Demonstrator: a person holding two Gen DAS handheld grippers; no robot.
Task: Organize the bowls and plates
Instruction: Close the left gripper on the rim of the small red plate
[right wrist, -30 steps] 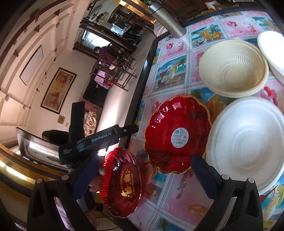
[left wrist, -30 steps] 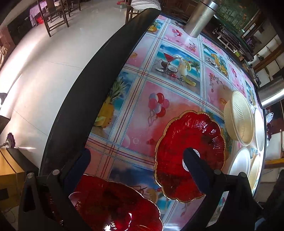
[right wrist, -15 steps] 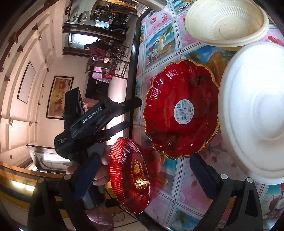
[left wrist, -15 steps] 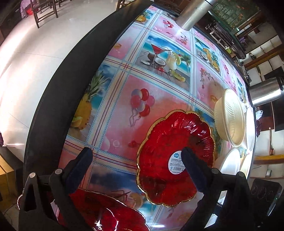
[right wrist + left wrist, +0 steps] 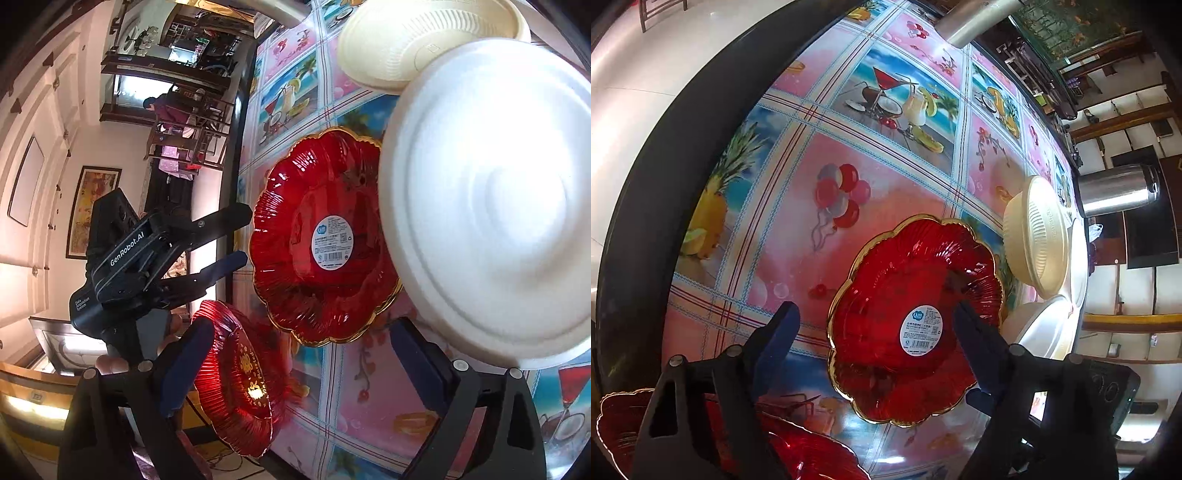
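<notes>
A large red scalloped plate with a gold rim and a white sticker (image 5: 916,295) (image 5: 325,236) lies on the patterned table. A smaller red plate (image 5: 798,454) (image 5: 240,376) sits at the near table edge. A cream ribbed bowl (image 5: 1034,236) (image 5: 406,40) and a white foam plate (image 5: 491,203) (image 5: 1038,328) lie beyond. My left gripper (image 5: 875,321) is open, hovering over the large red plate's near side; it also shows in the right wrist view (image 5: 242,236). My right gripper (image 5: 299,339) is open and empty between the red plates.
The table has a black rim (image 5: 665,155) with floor beyond it. A steel flask (image 5: 1115,192) and a second steel cylinder (image 5: 971,18) stand at the far side. Another white plate (image 5: 1078,266) lies behind the cream bowl. Chairs and a person (image 5: 173,110) are in the room.
Both grippers have moved forward toward the large red plate, which now looks bigger in both views. Both stay open.
</notes>
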